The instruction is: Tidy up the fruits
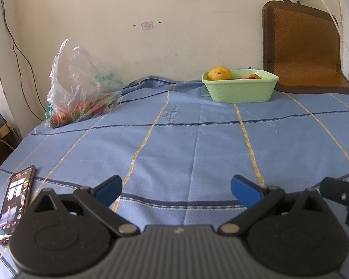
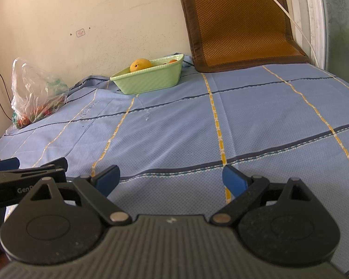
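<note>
You are holding the left tool [image 1: 176, 190] and right tool [image 2: 171, 178] spread and empty; the basket [image 1: 240, 90] is holding 2 fruits, while the bag [image 1: 81, 86] is keeping more.

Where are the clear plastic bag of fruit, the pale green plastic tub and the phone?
clear plastic bag of fruit [image 1: 81, 88], left wrist view, crumpled middle.
pale green plastic tub [image 2: 151, 79], right wrist view, front wall.
phone [image 1: 15, 200], left wrist view, lit screen.

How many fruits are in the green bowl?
2 show: a big yellow fruit at the left end of the green bowl, and something small and orange toward the right end. The rim may hide more.
</note>
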Demonstrator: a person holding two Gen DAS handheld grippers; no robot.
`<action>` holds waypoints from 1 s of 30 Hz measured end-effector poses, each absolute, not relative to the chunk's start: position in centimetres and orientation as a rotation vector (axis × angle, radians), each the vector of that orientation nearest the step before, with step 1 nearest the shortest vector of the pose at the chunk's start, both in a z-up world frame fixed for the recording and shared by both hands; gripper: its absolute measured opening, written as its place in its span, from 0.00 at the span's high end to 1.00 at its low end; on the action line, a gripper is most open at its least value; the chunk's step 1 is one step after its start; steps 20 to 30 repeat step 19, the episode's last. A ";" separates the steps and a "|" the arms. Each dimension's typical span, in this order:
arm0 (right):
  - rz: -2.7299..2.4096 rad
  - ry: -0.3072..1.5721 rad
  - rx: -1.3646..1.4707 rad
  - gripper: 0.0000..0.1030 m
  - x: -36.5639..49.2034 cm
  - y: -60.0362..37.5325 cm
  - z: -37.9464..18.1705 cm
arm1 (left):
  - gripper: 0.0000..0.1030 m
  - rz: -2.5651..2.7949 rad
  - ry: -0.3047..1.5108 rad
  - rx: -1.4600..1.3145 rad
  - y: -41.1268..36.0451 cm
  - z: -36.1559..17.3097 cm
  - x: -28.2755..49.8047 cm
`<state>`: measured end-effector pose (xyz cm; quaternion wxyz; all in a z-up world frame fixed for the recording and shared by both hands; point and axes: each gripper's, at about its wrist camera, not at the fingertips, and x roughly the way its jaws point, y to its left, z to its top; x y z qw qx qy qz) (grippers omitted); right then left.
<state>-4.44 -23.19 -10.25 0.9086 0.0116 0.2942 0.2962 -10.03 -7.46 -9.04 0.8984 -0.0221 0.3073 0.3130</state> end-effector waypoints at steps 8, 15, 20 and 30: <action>0.611 0.607 0.024 0.06 -4.5 -23.2 -10.3 | 0.00 0.617 0.648 -0.067 -7.4 -8.8 -10.1; 0.612 0.600 0.020 0.06 -4.7 -23.0 -10.3 | 0.00 0.585 0.637 -0.074 -7.6 -8.6 -10.3; 0.624 0.580 0.016 0.06 -5.0 -23.0 -10.1 | 0.00 0.562 0.627 -0.070 -7.9 -8.4 -10.2; 0.624 0.580 0.016 0.06 -5.0 -23.0 -10.1 | 0.00 0.562 0.627 -0.070 -7.9 -8.4 -10.2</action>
